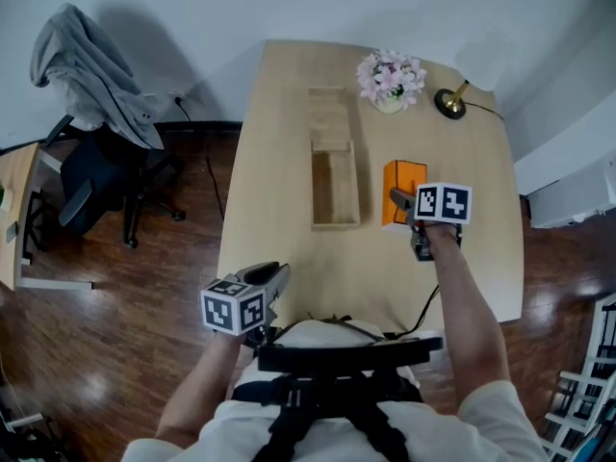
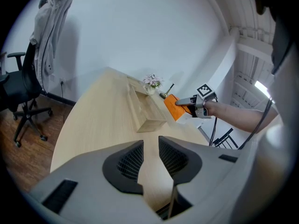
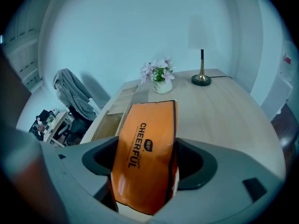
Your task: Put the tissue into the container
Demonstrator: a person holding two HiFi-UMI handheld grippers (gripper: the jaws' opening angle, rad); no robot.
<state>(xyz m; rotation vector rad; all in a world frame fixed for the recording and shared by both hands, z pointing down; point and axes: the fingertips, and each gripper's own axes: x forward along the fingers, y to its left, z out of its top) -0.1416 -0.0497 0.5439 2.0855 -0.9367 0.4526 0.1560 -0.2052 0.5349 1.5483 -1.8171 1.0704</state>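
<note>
An orange tissue pack (image 1: 402, 183) stands in my right gripper (image 1: 399, 201), which is shut on it. In the right gripper view the tissue pack (image 3: 147, 143) fills the gap between the jaws of the right gripper (image 3: 145, 171) and leans a little to the left. A long open wooden container (image 1: 335, 186) lies on the table just left of the pack; it also shows as the container (image 3: 114, 120) and the container (image 2: 147, 111). My left gripper (image 1: 274, 277) hangs over the table's near edge. The left gripper (image 2: 151, 155) has its jaws almost together and holds nothing.
A vase of pink flowers (image 1: 391, 80) and a brass lamp (image 1: 452, 99) stand at the table's far end. An office chair draped with a grey jacket (image 1: 91, 75) stands on the wood floor to the left. A black cable hangs off the table's near right edge.
</note>
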